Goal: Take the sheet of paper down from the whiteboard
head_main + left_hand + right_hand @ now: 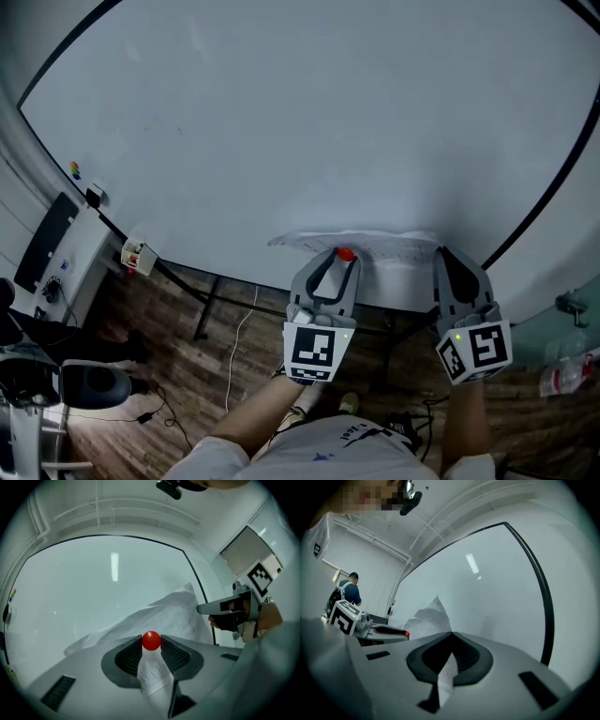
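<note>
Left gripper (pixel 151 644) pinches magnet (pixel 151 640) betw. its tips; right gripper (pixel 450 638) clamps paper (pixel 427 617). Best pull magnet straight off whiteboard (pixel 281 122), w/o tearing.

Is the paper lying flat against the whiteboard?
No, the paper buckles off the whiteboard, the right gripper pinching it, the left gripper clamping a red ball.

The sheet (pixel 380 242) lies against the whiteboard (pixel 300 122), a magnet (pixel 151 640) in the left tongs (pixel 339 259), its edge in the right tongs (pixel 448 255).
</note>
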Motion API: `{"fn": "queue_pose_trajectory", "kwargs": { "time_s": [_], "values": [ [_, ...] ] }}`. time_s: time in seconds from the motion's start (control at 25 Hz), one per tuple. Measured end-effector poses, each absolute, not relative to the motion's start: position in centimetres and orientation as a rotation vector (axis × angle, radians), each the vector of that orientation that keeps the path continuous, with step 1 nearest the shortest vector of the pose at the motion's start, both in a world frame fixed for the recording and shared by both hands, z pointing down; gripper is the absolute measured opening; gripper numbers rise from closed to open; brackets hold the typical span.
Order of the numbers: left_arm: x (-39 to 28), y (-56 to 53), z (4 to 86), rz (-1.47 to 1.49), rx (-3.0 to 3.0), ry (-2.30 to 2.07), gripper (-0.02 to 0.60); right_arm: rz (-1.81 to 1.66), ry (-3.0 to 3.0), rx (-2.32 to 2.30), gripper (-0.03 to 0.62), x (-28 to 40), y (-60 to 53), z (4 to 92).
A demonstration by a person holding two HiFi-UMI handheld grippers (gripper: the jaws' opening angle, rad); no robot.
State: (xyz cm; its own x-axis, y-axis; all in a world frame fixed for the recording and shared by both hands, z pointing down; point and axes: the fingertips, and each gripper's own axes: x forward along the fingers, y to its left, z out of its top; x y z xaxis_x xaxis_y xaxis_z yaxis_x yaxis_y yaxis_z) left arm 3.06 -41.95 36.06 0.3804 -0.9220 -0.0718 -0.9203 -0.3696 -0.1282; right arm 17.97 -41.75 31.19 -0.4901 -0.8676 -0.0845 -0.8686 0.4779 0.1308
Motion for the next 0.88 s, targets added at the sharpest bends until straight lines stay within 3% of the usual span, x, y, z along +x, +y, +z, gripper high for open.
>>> {"fn": "queue_pose_trajectory", "kwargs": {
  "time_s": [0.88],
  "values": [
    [-2.5,-29.8,40.0,-0.011,-2.734,1.559,0.133,0.053,2.688,-1.854,0.014,13.2,-30.9,39.5]
  ]
}}
